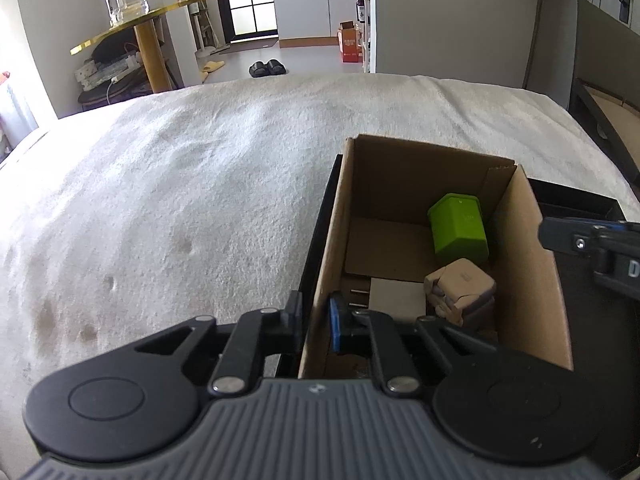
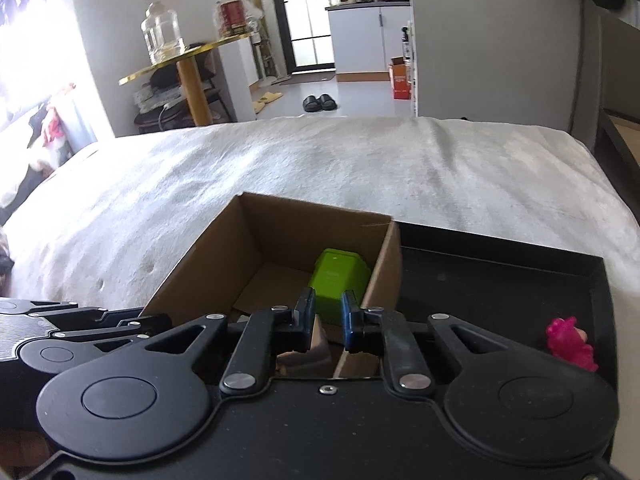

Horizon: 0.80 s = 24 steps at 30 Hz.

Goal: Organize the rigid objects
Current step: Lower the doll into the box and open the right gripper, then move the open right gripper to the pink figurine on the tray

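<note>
An open cardboard box (image 1: pixel 528 264) stands in the left part of a black tray (image 2: pixel 500 280) on the bed. Inside the box lie a green hexagonal container (image 1: pixel 460 232) on its side and a tan folded block (image 1: pixel 460 292) in front of it. My left gripper (image 1: pixel 316 318) is shut on the box's left wall, one finger outside and the blue-padded finger (image 1: pixel 334 324) inside. My right gripper (image 2: pixel 328 322) hovers over the box's right wall, shut to a narrow gap with nothing between the pads. The green container (image 2: pixel 340 284) shows beyond that gap.
A pink toy (image 2: pixel 570 342) lies at the right end of the black tray. White fleece bedding (image 1: pixel 200 184) spreads to the left and beyond the box. Past the bed stand a gold round table (image 1: pixel 148 20) with glass jars, slippers and a doorway.
</note>
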Motion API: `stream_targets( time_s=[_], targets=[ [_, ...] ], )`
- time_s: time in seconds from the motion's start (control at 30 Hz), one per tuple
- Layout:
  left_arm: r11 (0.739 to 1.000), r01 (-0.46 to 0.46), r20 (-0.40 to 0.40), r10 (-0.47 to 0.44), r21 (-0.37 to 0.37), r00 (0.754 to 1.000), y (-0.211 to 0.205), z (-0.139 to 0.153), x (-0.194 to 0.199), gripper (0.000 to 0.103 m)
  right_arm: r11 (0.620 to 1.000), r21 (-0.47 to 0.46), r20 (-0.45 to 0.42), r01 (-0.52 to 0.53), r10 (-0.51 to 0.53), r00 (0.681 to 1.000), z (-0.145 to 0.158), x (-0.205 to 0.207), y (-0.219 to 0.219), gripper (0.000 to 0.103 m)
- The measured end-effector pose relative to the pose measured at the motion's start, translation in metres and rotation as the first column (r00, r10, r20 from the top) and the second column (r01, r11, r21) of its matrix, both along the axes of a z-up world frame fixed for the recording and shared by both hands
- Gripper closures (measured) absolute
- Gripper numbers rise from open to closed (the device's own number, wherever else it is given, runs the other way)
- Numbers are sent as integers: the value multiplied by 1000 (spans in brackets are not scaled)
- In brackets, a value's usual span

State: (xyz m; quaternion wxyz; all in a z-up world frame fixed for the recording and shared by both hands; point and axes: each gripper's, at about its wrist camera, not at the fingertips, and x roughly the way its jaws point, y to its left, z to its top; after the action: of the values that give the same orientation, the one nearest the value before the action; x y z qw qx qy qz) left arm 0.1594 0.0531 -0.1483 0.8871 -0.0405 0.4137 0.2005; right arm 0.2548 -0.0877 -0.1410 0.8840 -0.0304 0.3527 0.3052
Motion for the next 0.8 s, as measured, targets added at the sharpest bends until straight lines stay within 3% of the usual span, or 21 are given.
stream_targets(
  time_s=[0.03,0.1,0.13,0.5,0.63,0.8],
  targets=[
    [1000,1,-2,-1,7,1000,-1,1,0,87,1000,6,-3,7,-7,1000,1,0,-4,81],
    [1000,-3,-11,3,11,1000,-1,4,2,87,1000,13,-1,27,-27,1000,3,1,-13,63],
    [1000,-6,-14,6,11,1000,-1,5,2,86,999,16,5,40,-40,999,3,1,-18,60],
    [999,2,-35,-1,53,999,-17,9,10,76,995,22,-18,96,-96,995,-9,9,-52,57],
    [996,0,-51,5,89,999,-23,8,14,53,993,22,-18,112,-112,994,-13,13,-61,49],
    [993,-3,-56,10,121,998,-30,9,17,34,989,21,-10,143,-143,990,-18,18,-74,36]
  ],
)
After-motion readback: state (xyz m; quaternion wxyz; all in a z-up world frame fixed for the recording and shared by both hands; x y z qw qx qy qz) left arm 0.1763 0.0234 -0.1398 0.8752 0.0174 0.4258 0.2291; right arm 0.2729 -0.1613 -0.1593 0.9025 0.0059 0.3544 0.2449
